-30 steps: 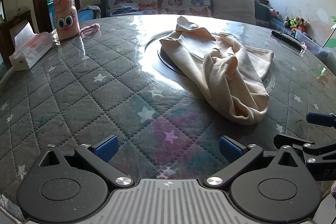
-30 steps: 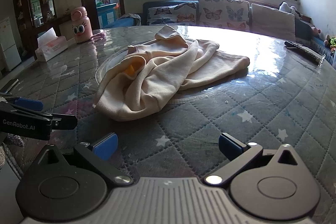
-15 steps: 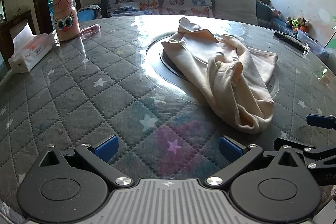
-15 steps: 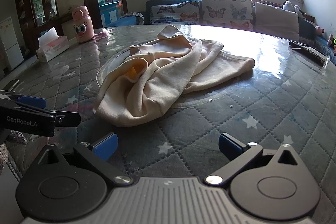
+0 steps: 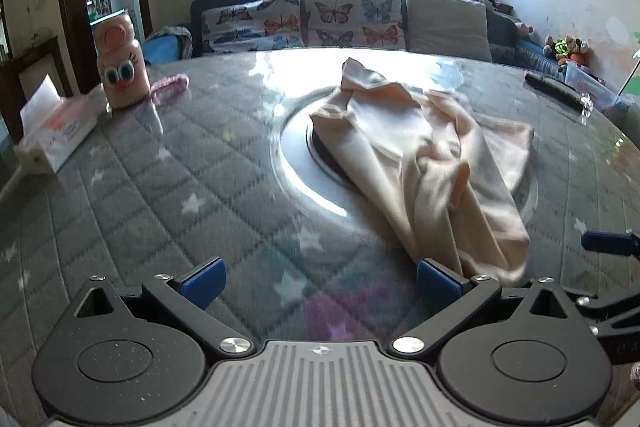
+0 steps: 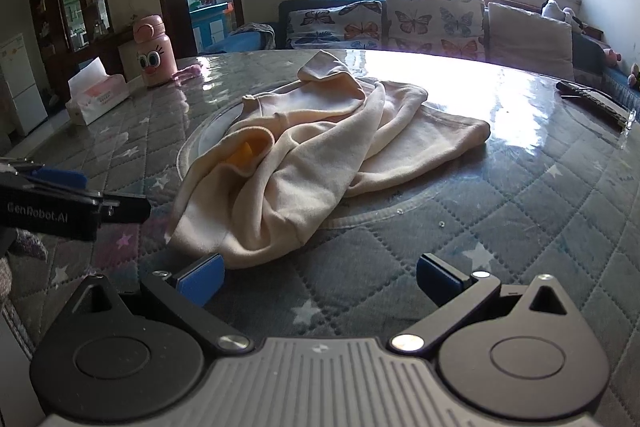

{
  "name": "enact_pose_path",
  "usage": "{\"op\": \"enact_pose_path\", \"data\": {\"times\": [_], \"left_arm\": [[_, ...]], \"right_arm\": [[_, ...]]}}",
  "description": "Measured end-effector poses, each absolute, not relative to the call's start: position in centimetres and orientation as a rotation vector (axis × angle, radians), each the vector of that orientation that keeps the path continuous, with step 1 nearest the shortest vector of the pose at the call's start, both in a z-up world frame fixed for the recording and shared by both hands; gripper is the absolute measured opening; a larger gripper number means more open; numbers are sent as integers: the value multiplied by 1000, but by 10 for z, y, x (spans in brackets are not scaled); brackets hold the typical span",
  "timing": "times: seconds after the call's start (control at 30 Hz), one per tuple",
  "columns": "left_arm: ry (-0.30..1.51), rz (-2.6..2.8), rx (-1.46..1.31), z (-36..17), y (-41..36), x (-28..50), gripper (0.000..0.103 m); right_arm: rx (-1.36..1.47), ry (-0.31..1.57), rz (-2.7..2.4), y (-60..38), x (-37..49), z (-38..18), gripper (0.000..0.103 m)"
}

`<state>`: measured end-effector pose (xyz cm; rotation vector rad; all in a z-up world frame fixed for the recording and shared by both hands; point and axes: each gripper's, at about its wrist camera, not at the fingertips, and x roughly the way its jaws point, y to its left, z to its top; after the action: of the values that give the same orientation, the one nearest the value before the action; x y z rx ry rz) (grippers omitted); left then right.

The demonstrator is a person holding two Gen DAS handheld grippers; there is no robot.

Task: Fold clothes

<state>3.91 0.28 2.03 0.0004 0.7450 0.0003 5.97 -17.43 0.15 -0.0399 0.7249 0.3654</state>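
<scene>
Crumpled cream garment point(image 5: 432, 163) heaped over the round table's point(image 5: 132, 187) glass turntable point(image 5: 296, 163), left gripper point(image 5: 320, 281) spread wide, garment hem at its 1 o'clock, right gripper point(image 6: 318, 279) spread wide, hem touching its left pad at 11 o'clock

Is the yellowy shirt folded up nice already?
No, not yet. The cream garment lies crumpled in a heap on the table, with twisted, bunched layers and no tidy edges. Both grippers are open and hold nothing.
</scene>
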Motion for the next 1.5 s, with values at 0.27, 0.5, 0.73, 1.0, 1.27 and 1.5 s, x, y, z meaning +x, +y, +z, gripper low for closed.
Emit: {"op": "enact_pose_path", "data": {"times": [0.27,0.5,0.73,1.0,1.27,1.5], "left_arm": [[675,-54,43,44,-12,76,102],[693,-128,90,40,-35,123,85],[741,-227,93,22,-46,153,53],[755,-270,64,15,-38,158,8],[698,-195,-31,31,-1,142,6],[670,-107,-98,40,39,111,5]], "right_arm": [[0,730,347,-187,91,11,101],[81,718,309,-207,134,28,91],[122,729,291,-213,189,36,77],[85,762,355,-180,239,26,59],[84,816,338,-169,253,1,12],[122,739,293,-202,215,19,5]]}}
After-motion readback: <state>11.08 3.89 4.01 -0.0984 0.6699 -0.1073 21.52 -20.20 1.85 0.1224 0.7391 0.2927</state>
